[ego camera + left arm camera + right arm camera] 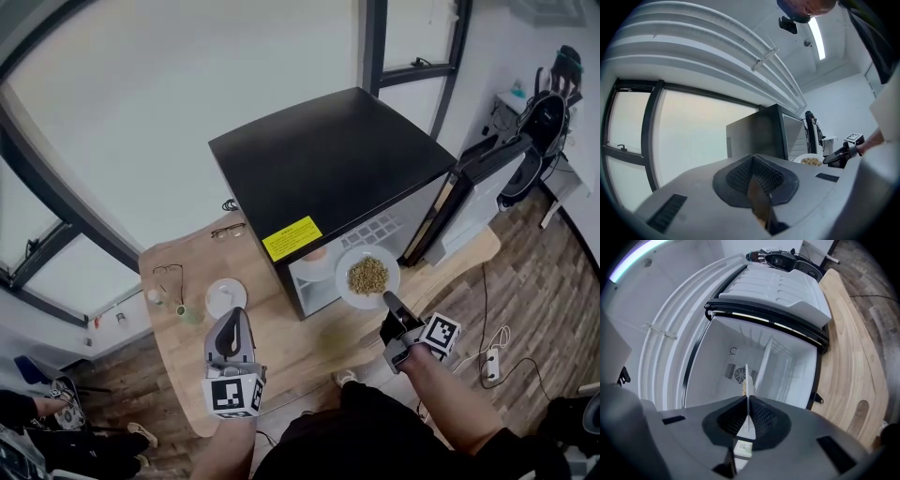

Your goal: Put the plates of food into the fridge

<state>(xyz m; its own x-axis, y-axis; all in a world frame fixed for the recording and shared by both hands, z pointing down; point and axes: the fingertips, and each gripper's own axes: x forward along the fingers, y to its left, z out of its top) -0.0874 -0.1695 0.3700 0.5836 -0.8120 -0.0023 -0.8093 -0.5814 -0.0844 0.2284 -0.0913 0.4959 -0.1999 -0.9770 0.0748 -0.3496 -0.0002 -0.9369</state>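
You are partway through loading. Your right gripper (387,300) is clenched on the near rim of the plate of food (368,277), which sits at its 11 o'clock, right at the mouth of the open fridge (328,159). In the right gripper view the plate shows edge-on between the jaws, with the fridge's white interior straight ahead. Next, by my judgement, you need to carry it level through the opening, clear of the door at 2 o'clock, and rest it on a shelf before letting go. Your left gripper (232,323) is closed on nothing above the desk (300,342). A second plate (225,297) lies at its 12 o'clock, just beyond.
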